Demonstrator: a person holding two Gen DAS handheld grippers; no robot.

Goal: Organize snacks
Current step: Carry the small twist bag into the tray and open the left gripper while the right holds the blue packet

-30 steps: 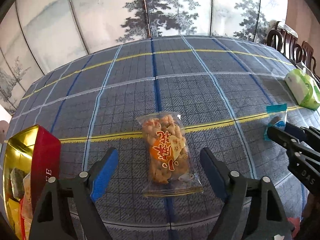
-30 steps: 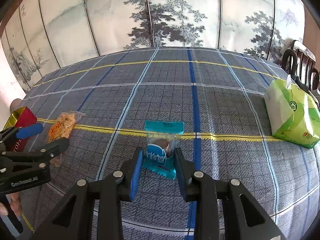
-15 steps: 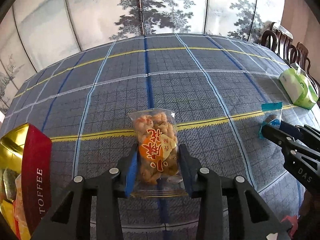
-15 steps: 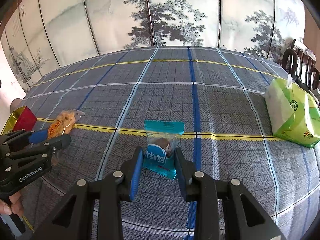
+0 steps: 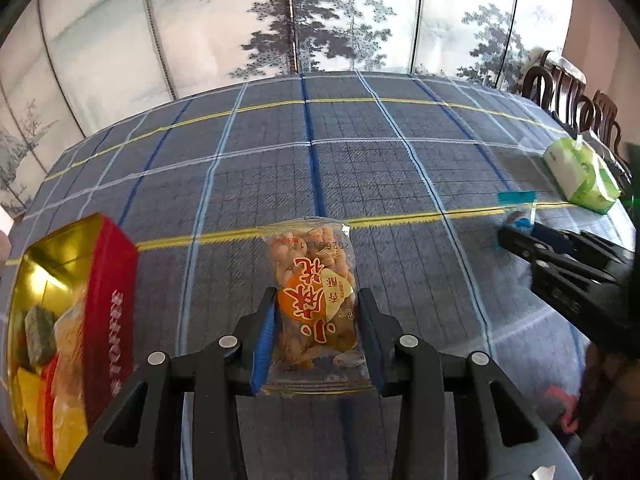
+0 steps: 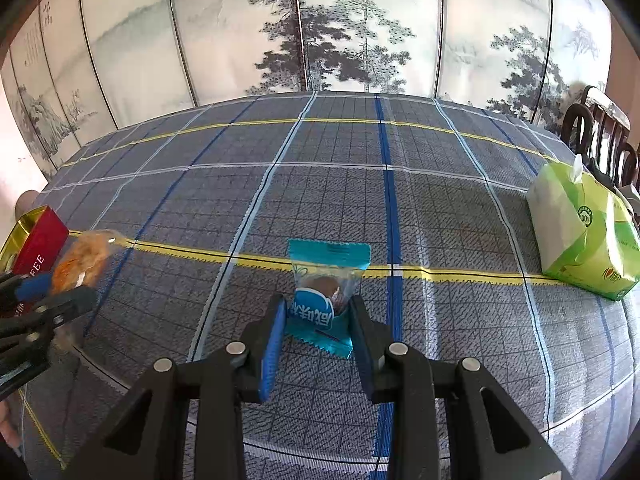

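Left gripper just closed on clear orange-labelled peanut-snack packet, lifting toward red-gold tin at its left; right gripper stays clamped on teal foil snack packet.

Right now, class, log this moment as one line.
left tool: shut on clear orange-label snack bag | right tool: shut on teal snack packet | red-gold tin: open

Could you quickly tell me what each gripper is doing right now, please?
Left gripper: shut on the peanut pack.
Right gripper: shut on the blue snack.
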